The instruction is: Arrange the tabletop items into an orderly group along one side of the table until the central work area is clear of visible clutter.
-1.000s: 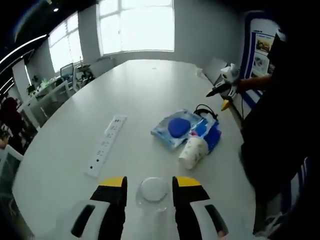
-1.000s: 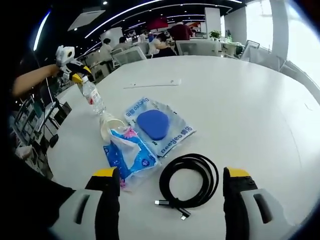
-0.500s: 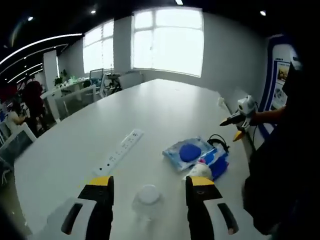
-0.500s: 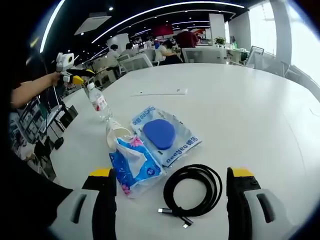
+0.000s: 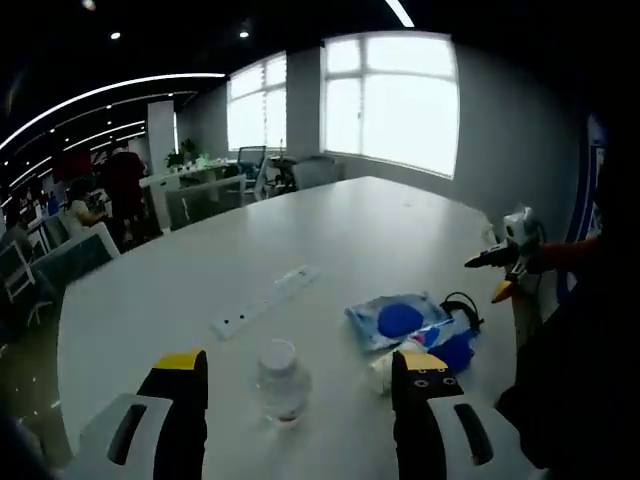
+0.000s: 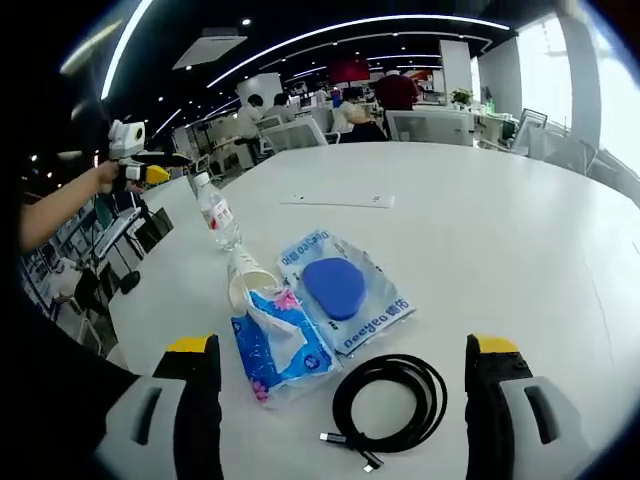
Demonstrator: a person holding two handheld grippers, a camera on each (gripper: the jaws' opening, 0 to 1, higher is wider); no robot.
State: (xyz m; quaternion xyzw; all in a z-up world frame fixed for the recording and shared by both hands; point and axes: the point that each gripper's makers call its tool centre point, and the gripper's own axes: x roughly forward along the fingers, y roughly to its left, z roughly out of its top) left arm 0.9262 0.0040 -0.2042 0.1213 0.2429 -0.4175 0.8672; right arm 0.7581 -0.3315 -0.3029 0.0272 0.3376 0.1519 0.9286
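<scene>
On the white table (image 5: 330, 225), between the jaws of the left gripper (image 5: 300, 380), a clear water bottle (image 5: 280, 380) stands upright with its white cap on top. The yellow-tipped jaws are spread wide to either side of it and are not touching it, so this gripper holds nothing. Beyond the bottle lies a white power strip (image 5: 265, 300), stretched out flat toward the far side of the table.

To the right in the left gripper view sits the cluster: a wipes pack (image 5: 400, 320) with a blue lid, a blue tissue packet (image 5: 452, 350) just beside it, a paper cup (image 5: 385, 370) tipped on its side against them, and a coiled black cable (image 5: 462, 305) at the back. The right gripper (image 5: 500, 270) hangs above the table edge there, held in a person's hand.

Over in the right gripper view, the right gripper (image 6: 345, 365) has its jaws far apart and empty too, framing the black cable (image 6: 390, 405) close in front. The tissue packet (image 6: 280, 340) touches the wipes pack (image 6: 345, 290), with the cup (image 6: 245, 280) lying at their far end and the bottle (image 6: 218, 212) upright beyond it. The left gripper (image 6: 135, 160) hovers off the table's left edge. Office desks and people show in the background.
</scene>
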